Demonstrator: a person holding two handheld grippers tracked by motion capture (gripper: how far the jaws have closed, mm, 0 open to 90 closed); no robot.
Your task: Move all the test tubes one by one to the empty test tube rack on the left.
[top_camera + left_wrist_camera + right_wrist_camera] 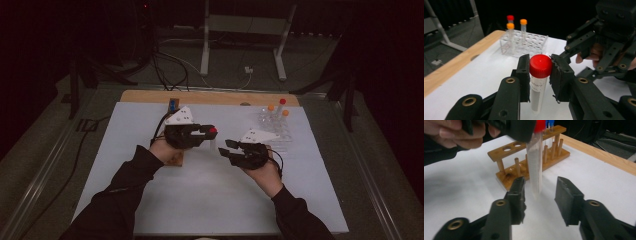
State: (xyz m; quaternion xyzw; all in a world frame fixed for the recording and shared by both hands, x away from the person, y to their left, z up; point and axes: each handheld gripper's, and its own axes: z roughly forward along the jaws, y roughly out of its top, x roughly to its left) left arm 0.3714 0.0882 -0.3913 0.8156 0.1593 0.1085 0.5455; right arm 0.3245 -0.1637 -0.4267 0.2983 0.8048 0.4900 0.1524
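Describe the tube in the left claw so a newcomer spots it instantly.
Start at the white table, then the left claw above its middle, in front of the wooden rack. The red-capped tube is pinched there just under its cap, hanging upright. Unlike the capped tubes in the clear plastic rack, it is off the table.

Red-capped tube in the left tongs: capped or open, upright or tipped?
Capped and upright: the red-capped tube hangs vertically, gripped by the left tongs.

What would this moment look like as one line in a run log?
left gripper: shut on red-capped tube, lifted | right gripper: open, let go | wooden rack: behind | clear rack: three capped tubes
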